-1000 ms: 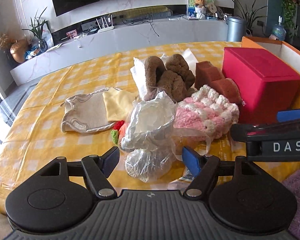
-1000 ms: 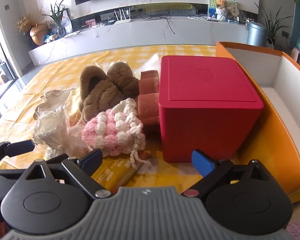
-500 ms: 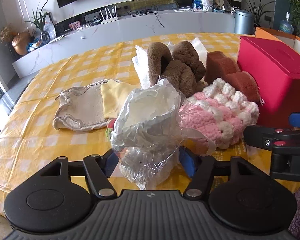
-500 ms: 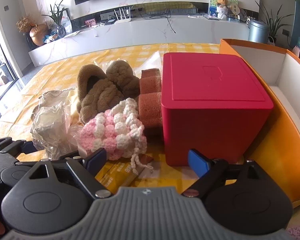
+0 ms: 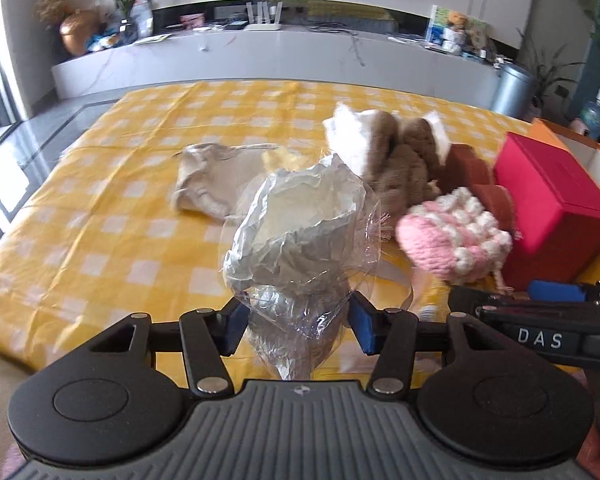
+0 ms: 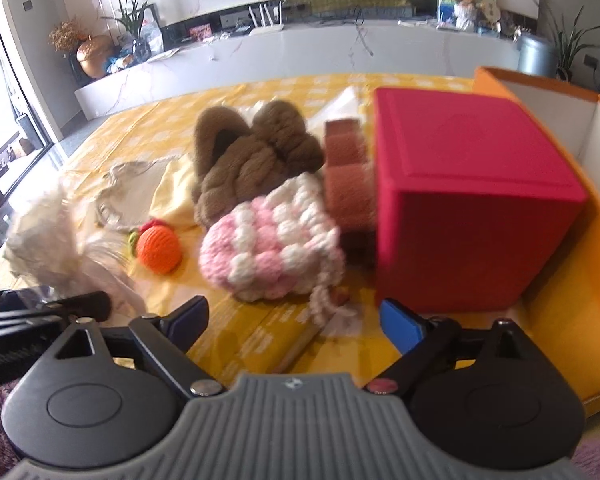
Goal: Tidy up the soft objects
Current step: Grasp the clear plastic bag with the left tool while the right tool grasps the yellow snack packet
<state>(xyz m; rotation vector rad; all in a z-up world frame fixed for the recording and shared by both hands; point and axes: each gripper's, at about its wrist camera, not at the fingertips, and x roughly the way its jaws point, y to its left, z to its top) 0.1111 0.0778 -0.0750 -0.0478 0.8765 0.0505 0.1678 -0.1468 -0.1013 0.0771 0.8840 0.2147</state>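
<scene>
Your left tongs [image 5: 296, 322] pinch the crinkled plastic bag [image 5: 300, 232] by its lower end; its long axis rises up and away from them. Your right tongs [image 6: 296, 316] gape wide, holding nothing. Just beyond them lies the pink-and-white knitted pouch [image 6: 270, 250], an orange knitted ball [image 6: 158, 249] to its left, a red box [image 6: 472, 204] to its right, brown fluffy slippers [image 6: 252, 164] behind, all on the yellow-checked counter [image 5: 100, 216].

1. Table under yellow-and-white checked cloth [image 5: 100, 208]; near edge blurred.
2. Beige fabric pouch [image 5: 208, 178] flat on cloth, left of the pile; pale yellow cloth [image 6: 176, 196] just beside it.
3. Brown fuzzy slippers [image 6: 252, 160] mid-table, touching pink-and-white knitted pouch [image 6: 272, 248].
4. Orange crocheted ball [image 6: 158, 249] near pouch.
5. Rust-brown sponges [image 6: 346, 176] against red box [image 6: 472, 200].
6. Orange tray [image 6: 560, 280] at right edge.
</scene>
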